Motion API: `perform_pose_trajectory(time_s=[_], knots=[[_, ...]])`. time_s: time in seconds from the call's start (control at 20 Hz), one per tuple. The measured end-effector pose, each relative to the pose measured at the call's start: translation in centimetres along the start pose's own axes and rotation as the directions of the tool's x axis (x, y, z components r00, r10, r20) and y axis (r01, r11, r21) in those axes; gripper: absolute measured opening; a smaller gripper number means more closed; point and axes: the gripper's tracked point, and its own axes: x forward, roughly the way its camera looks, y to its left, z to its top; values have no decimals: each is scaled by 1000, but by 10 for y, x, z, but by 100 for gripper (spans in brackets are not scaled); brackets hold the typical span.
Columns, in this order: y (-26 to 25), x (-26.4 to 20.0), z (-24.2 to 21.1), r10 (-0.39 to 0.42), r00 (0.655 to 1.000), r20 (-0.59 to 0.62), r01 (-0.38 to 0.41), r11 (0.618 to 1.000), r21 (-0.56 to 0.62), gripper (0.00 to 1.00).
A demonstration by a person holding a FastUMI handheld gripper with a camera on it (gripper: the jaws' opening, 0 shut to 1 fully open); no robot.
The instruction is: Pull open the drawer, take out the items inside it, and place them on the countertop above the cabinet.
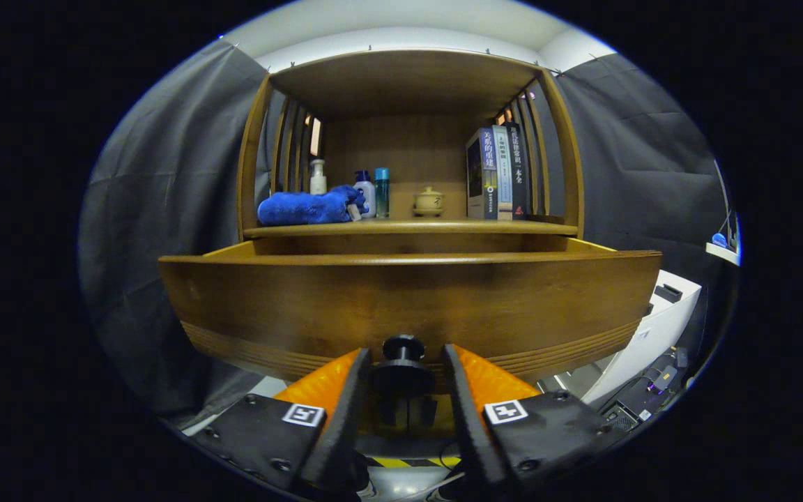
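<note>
Wooden cabinet [408, 139] in dark-draped booth | drawer [408, 300] part open | knob [403, 347] between gripper [405, 362] fingers | jaws spread, flanking it, contact unclear.

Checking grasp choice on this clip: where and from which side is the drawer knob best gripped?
Grip the knob on its narrow stem behind the round cap, coming straight at the drawer front. The cap is wider than the stem, so fingers closed behind it should not slip when pulling. The gripper already straddles it, fingers apart.
</note>
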Motion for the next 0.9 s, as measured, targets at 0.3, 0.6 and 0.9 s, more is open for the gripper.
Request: perform_pose_trajectory(time_s=[0.3,0.6,0.9], knots=[[-9,-20,59,8,993,115,-10,1000,15,81],[-20,-31,141,-20,974,224,21,1000,-5,95],[-30,-14,200,11,976,217,-10,1000,-7,96]])
